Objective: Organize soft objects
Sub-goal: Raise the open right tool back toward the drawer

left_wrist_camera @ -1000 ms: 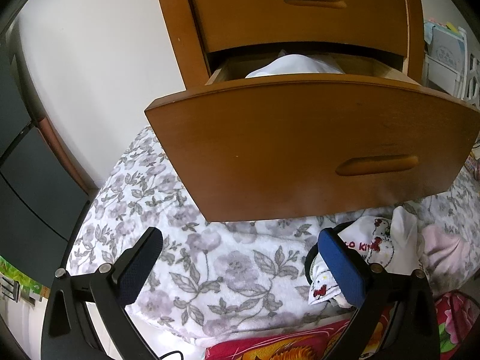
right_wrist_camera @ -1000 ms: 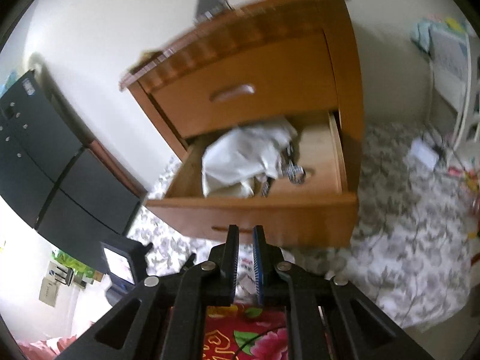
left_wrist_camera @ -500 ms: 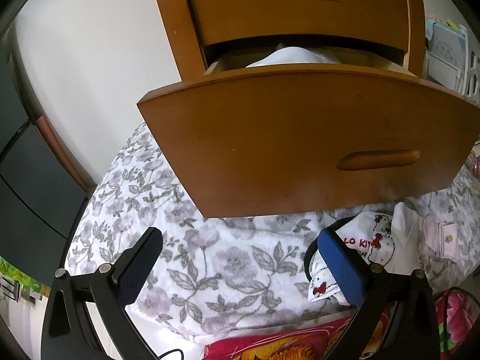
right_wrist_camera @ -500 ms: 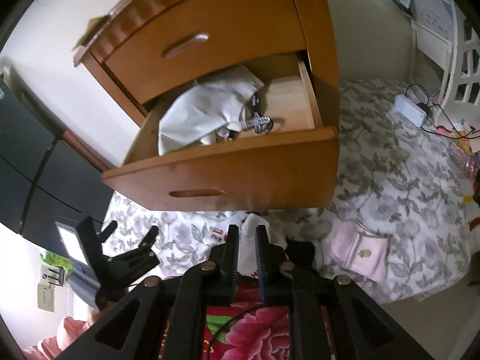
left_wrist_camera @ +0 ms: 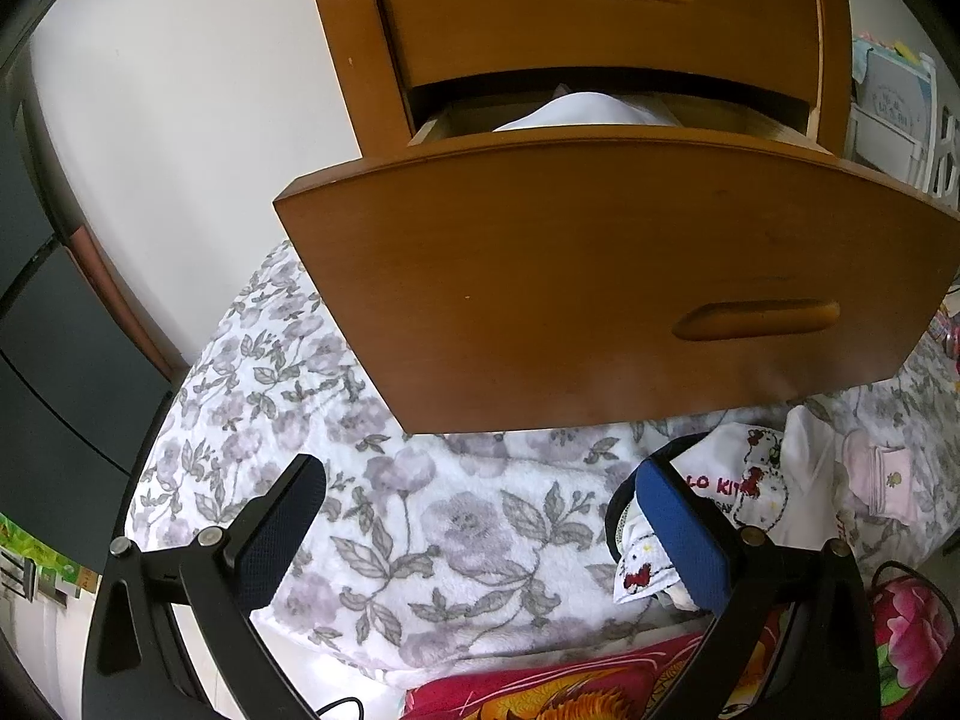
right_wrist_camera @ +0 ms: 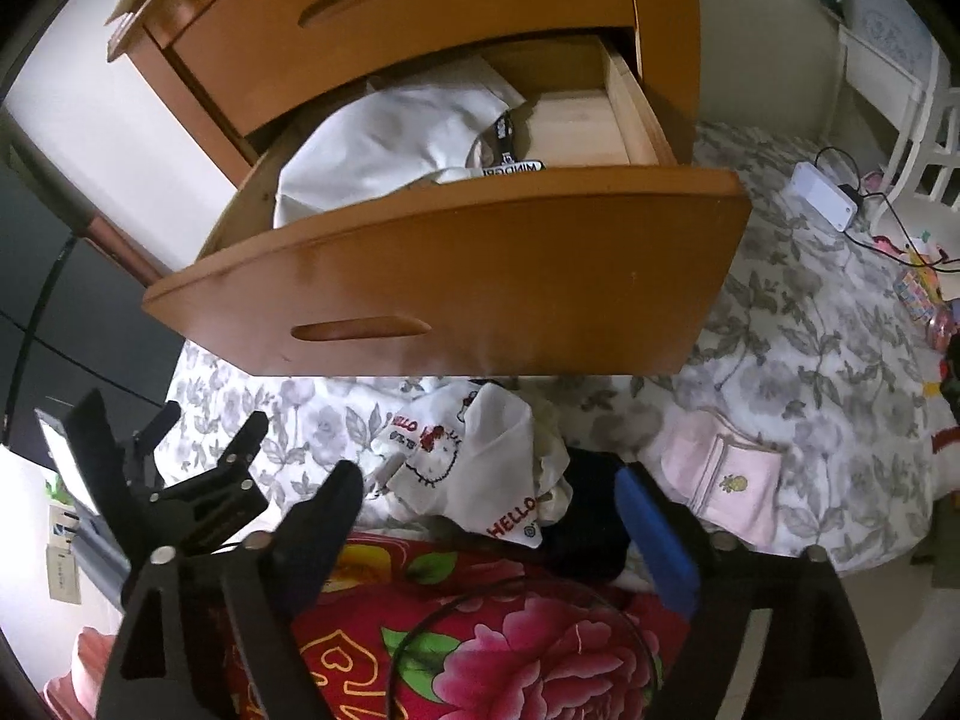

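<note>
Underfoot, floral blanket [right_wrist_camera: 780, 324] spreads below the open drawer [right_wrist_camera: 456, 276]. My right gripper [right_wrist_camera: 489, 516], jaws just spread wide, straddles the white printed cloth [right_wrist_camera: 486, 468] before that drawer. Only this view shows white fabric [right_wrist_camera: 384, 150] inside. My left gripper [left_wrist_camera: 480, 516] gapes empty.

Orange-brown wood on the open drawer [right_wrist_camera: 480, 276] and the nightstand [right_wrist_camera: 456, 6] above it. White cloth [right_wrist_camera: 390, 144] inside, with a black band lettered in white. Grey-and-lilac flowers and leaves on the white blanket [left_wrist_camera: 420, 528]. White garment [right_wrist_camera: 480, 468] with red lettering and cartoon-cat outlines. Pale pink folded piece [right_wrist_camera: 726, 480] bearing a small yellow motif. Red quilt [right_wrist_camera: 480, 636] with pink peonies, green leaves, yellow accents.
</note>
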### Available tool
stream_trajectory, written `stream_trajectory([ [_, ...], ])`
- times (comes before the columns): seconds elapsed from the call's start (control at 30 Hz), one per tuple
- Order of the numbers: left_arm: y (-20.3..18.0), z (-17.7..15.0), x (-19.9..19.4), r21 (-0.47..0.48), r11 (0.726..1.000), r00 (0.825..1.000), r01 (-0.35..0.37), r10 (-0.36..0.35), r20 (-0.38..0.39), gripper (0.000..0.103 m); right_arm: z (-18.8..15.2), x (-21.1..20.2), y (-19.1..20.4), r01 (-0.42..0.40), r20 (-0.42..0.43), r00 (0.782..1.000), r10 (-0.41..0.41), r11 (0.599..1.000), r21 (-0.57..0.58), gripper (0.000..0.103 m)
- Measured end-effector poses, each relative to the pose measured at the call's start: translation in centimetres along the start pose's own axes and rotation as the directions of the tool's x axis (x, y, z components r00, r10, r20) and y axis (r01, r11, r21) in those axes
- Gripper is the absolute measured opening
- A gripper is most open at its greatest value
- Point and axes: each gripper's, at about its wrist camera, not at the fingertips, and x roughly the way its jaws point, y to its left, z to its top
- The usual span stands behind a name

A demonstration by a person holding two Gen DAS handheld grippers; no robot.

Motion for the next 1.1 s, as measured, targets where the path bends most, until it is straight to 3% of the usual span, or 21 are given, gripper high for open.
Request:
stream_trajectory([
  [0.03,0.0,0.0,0.0,0.000,1.000,1.000,0.000,0.000,0.000,0.103,-0.1,0.1,0.0,0.000,-0.002,1.000,0.000,1.000,0.001,0.102],
  [0.07,0.0,0.0,0.0,0.000,1.000,1.000,0.001,-0.001,0.000,0.103,-0.1,0.3,0.0,0.000,-0.002,1.000,0.000,1.000,0.000,0.103],
  [1.1,0.8,0.1,-0.6,-0.045,0.999,0.999,0.023,-0.022,0.033,0.103,0.2,1.4,0.6,0.036,0.016,0.999,-0.036,0.999,-0.018,0.103],
])
